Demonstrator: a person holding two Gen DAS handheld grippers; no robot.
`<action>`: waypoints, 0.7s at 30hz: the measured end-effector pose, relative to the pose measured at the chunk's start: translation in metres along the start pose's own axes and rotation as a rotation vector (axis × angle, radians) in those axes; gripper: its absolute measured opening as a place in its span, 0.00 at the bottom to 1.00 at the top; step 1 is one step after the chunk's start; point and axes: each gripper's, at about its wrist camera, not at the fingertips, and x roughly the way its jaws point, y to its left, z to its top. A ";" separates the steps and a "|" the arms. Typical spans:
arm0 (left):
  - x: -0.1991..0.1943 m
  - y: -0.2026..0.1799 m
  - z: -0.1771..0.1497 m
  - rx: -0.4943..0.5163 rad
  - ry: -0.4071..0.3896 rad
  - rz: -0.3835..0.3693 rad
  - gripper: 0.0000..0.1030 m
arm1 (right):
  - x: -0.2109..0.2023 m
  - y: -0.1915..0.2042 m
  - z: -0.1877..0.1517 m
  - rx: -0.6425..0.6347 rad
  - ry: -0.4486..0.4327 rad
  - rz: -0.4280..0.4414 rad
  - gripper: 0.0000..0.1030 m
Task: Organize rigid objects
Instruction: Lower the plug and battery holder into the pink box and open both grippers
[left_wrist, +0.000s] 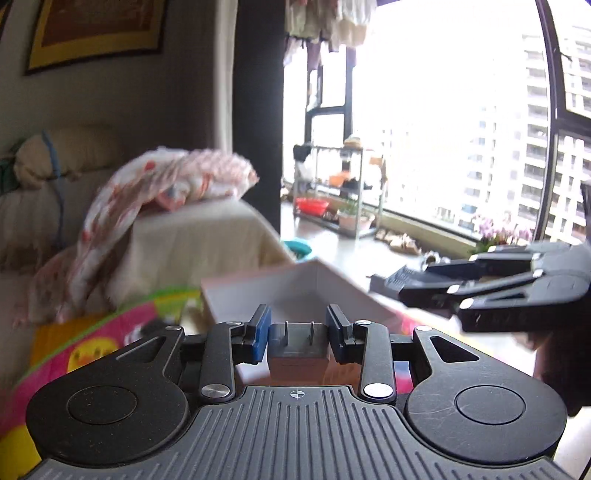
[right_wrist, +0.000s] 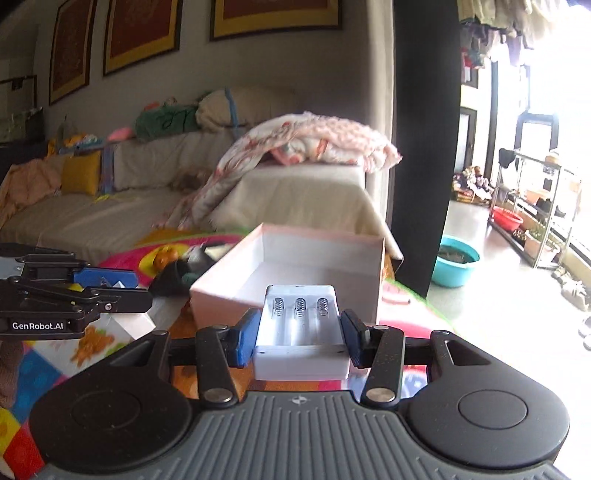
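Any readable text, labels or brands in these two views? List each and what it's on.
"GenRobot.AI": white lettering on the black body of the left hand-held gripper, seen in the right wrist view.
Colourful printed play mat: pictures only, no legible words.
Framed wall pictures: too blurred to read.
No text is visible on the white battery holder, the grey plug adapter or the white open box.

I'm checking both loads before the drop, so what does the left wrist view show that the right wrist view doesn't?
Only the left wrist view shows the dark grey two-prong plug adapter clamped in the left gripper, prongs up.

Only the right wrist view shows the white plastic battery holder with three springs between the right gripper's pads, plus the teal basin on the floor.

Both show the open white cardboard box just ahead, the colourful play mat and the floral blanket on the sofa.
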 end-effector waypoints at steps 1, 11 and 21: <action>0.010 0.002 0.017 -0.020 -0.033 -0.021 0.36 | 0.006 -0.003 0.012 0.011 -0.037 -0.009 0.46; 0.048 0.070 -0.010 -0.126 0.013 0.097 0.39 | 0.035 -0.014 -0.015 0.074 -0.020 -0.031 0.79; 0.043 0.178 -0.073 -0.380 0.113 0.235 0.37 | 0.045 0.002 -0.081 0.156 0.145 0.055 0.79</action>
